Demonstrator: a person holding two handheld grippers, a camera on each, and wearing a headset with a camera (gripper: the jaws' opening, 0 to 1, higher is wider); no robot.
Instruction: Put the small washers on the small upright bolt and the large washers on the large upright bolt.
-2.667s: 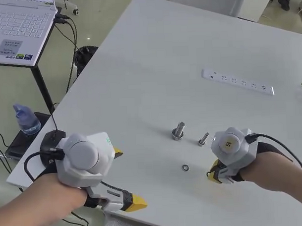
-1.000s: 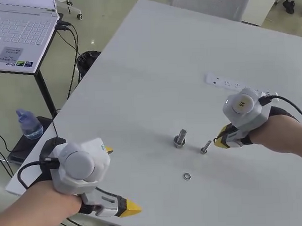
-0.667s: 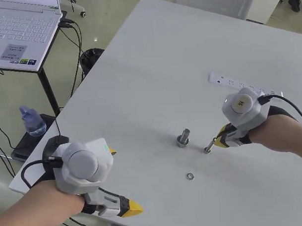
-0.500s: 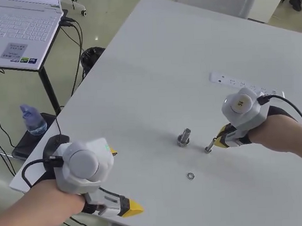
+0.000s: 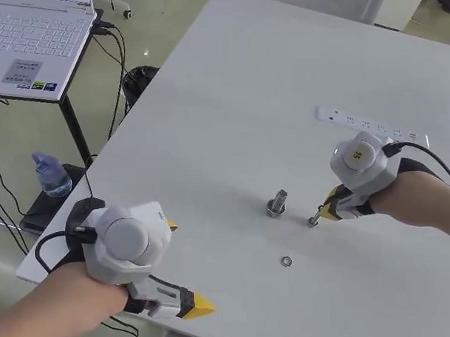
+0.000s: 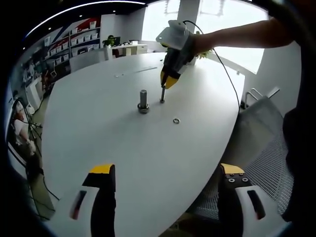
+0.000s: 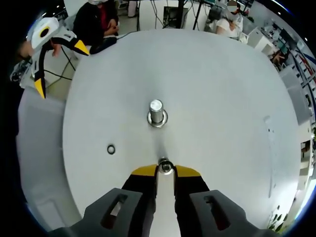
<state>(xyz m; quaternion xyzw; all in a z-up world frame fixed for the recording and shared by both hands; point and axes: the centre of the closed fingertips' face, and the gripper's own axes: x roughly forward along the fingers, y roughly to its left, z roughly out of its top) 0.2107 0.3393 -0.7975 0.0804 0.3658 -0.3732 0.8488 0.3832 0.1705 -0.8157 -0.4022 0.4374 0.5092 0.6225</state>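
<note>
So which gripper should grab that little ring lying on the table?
Probably the left gripper: its jaws are open and free, and the washer lies ahead of it. The right gripper is closer but shut on the small bolt.

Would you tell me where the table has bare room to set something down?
Bare: the wide stretch of table left of the large bolt, and the far end beyond the power strip. Crowded: around the large bolt, small bolt, washer and right gripper.
</note>
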